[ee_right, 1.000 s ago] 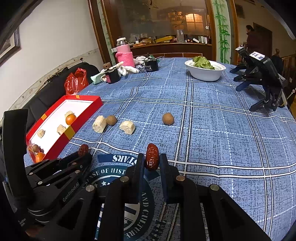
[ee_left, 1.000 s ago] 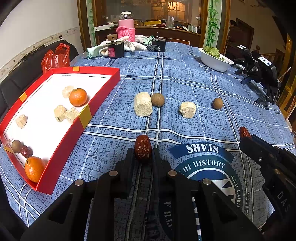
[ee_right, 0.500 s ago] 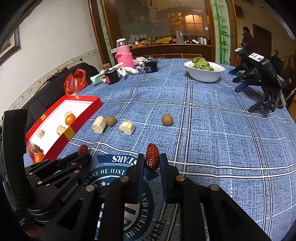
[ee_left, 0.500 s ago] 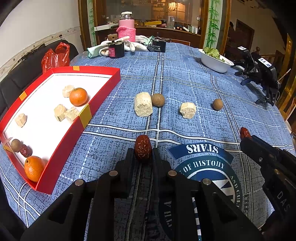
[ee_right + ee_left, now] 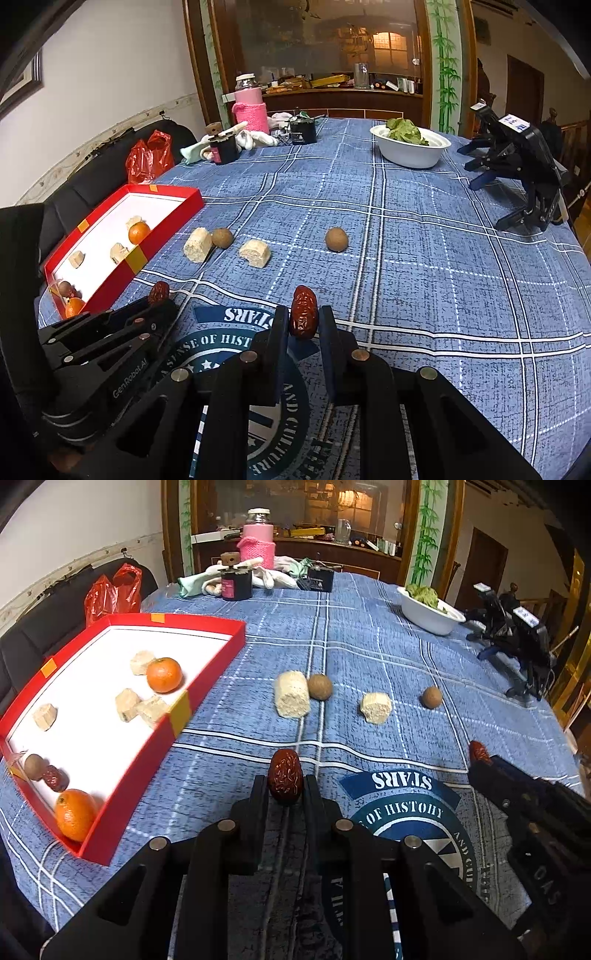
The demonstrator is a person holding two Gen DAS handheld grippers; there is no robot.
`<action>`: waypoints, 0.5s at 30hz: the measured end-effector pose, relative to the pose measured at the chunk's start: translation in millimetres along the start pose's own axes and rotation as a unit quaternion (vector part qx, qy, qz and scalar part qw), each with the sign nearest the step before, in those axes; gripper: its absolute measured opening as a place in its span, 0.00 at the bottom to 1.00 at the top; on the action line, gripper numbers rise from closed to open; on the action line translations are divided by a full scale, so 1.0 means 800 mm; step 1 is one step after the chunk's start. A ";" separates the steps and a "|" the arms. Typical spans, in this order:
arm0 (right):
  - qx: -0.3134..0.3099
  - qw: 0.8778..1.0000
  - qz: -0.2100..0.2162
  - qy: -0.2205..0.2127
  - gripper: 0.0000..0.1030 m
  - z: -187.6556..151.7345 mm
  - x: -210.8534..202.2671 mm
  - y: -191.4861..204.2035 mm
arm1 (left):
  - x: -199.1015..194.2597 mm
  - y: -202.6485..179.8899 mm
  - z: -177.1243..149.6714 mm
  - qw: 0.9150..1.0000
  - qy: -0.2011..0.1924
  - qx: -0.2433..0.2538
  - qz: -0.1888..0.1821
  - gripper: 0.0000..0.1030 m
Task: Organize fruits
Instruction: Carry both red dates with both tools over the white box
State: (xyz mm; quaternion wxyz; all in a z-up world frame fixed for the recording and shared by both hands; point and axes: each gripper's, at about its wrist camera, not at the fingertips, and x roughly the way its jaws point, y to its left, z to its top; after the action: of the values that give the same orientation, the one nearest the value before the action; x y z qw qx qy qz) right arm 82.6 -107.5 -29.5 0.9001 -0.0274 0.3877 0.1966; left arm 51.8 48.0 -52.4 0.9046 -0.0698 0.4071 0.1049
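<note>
Both tools are busy at the near edge of the worktop (image 5: 424,229), which wears a blue checked cloth; the left tool (image 5: 285,786) is clenched on a wrinkled red date (image 5: 285,777), held upright between its black fingers (image 5: 255,797), just above the cloth; the right tool (image 5: 303,321) grips a second red date (image 5: 303,312) the same way, over the round printed emblem (image 5: 221,343) on the cloth. To the left sits a red tray (image 5: 207,672) with a white floor, already holding two oranges (image 5: 164,674), several pale chunks (image 5: 127,703), a brown round fruit (image 5: 34,766) and another date (image 5: 55,778) (these last two tucked in its near corner). Out on the cloth, well apart from the tray, a pale cylinder piece (image 5: 291,694) lies touching a brown round fruit (image 5: 320,686); a smaller pale piece (image 5: 376,708) and another brown fruit (image 5: 431,697) lie further right; a white bowl (image 5: 410,147) of greens stands at the far side.
</note>
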 end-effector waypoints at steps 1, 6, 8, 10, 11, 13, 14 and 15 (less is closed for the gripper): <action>-0.002 1.000 0.001 0.001 0.16 0.001 0.000 0.002 | -0.005 0.006 0.002 1.000 -0.005 -0.005 0.000 0.16; -0.027 0.999 0.022 -0.008 0.16 0.020 -0.001 0.033 | -0.035 0.054 0.023 0.998 -0.041 -0.049 0.017 0.16; -0.044 0.998 0.039 -0.016 0.16 0.031 -0.001 0.056 | -0.042 0.076 0.029 0.996 -0.052 -0.068 0.031 0.16; -0.057 0.996 0.062 -0.024 0.16 0.041 -0.001 0.076 | -0.048 0.107 0.035 0.993 -0.063 -0.092 0.049 0.16; -0.063 0.995 0.074 -0.028 0.16 0.045 -0.001 0.086 | -0.050 0.122 0.038 0.991 -0.066 -0.104 0.057 0.16; -0.074 0.992 0.093 -0.036 0.16 0.051 0.001 0.106 | -0.049 0.146 0.040 0.988 -0.070 -0.121 0.071 0.16; -0.080 0.990 0.110 -0.040 0.16 0.055 0.003 0.118 | -0.048 0.157 0.041 0.986 -0.071 -0.128 0.078 0.16; -0.082 0.989 0.118 -0.041 0.16 0.058 0.005 0.124 | -0.045 0.169 0.042 0.985 -0.070 -0.136 0.084 0.16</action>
State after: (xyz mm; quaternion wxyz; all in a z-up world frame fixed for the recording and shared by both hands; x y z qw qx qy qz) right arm 79.7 -5.2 10.7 0.8806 -0.0468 0.3336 0.3332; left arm 19.4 180.9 -8.5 0.9010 -0.1502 0.3290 0.2395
